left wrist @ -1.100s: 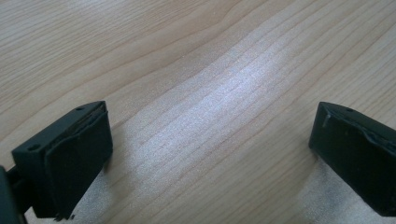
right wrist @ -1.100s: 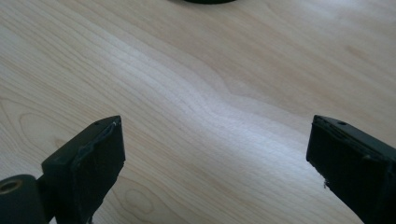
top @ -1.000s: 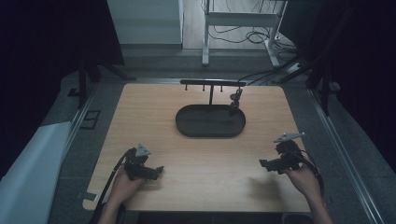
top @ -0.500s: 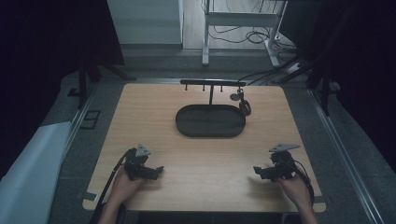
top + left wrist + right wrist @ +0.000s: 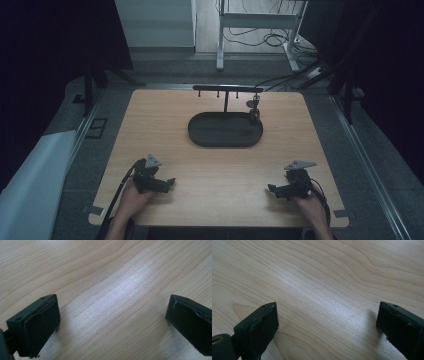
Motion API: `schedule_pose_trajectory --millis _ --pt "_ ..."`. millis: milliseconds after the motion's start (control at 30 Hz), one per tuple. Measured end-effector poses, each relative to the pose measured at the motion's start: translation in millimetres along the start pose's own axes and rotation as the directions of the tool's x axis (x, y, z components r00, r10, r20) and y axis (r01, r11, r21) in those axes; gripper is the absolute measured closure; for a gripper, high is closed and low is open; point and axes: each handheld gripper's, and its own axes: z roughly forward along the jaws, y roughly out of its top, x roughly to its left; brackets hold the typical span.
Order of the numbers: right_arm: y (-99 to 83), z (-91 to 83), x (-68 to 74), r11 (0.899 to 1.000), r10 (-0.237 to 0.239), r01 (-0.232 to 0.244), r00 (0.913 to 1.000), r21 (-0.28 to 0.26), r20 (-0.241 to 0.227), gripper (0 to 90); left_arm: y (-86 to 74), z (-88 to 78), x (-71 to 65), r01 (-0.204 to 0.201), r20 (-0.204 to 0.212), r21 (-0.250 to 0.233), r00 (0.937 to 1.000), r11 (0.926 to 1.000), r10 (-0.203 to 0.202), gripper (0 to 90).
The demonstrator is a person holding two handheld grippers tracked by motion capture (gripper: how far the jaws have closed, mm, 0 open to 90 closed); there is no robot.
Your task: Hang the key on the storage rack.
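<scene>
- The black oval tray [image 5: 225, 131] is taken as the landmark; it lies on the far middle part of the table [image 5: 210, 170].
- Behind the tray a thin stand with a crossbar [image 5: 226, 89] is seen, and a small dark object [image 5: 254, 111] hangs from its right end, just above the right edge of the tray. What the object is cannot be told.
- The left tongs [image 5: 159, 184] are held low, on the near side of the tray and to its left, well apart from it.
- The right tongs [image 5: 280, 191] are held on the near side of the tray and to its right, also well apart.
- Both tongs are spread wide, and nothing is held between them; in each gripper view only bare wood is found under the jaws.
- Compared with one second ago, the right tongs have been drawn back from the tray and lowered toward the near edge of the table.
- The left tongs have stayed nearly in the same place.
- The hanging object has swung a little in between and now hangs almost straight.
- It is judged that the object was just hung on the stand and both hands are brought to rest, so the work seems finished or nearly so.
</scene>
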Motion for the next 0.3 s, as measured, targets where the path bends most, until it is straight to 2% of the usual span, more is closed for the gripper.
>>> schedule_pose_trajectory --millis 100,200,300 --pt "-1.1 0.4 0.1 1.0 -0.004 0.004 1.0 -0.007 0.004 3.0 0.0 0.1 0.0 0.0 0.001 -0.001 1.0 1.0 0.0 0.0" --pt "-2.3 2.3 2.5 1.0 -0.029 0.029 0.999 -0.002 0.035 1.1 -0.1 0.3 -0.3 0.003 0.002 -0.004 1.0 1.0 -0.003 0.0" --pt "-2.5 4.3 4.9 0.999 -0.04 0.04 0.9984 -0.001 0.04 0.0 -0.2 0.4 -0.7 0.003 0.001 -0.004 1.0 1.0 -0.003 0.0"
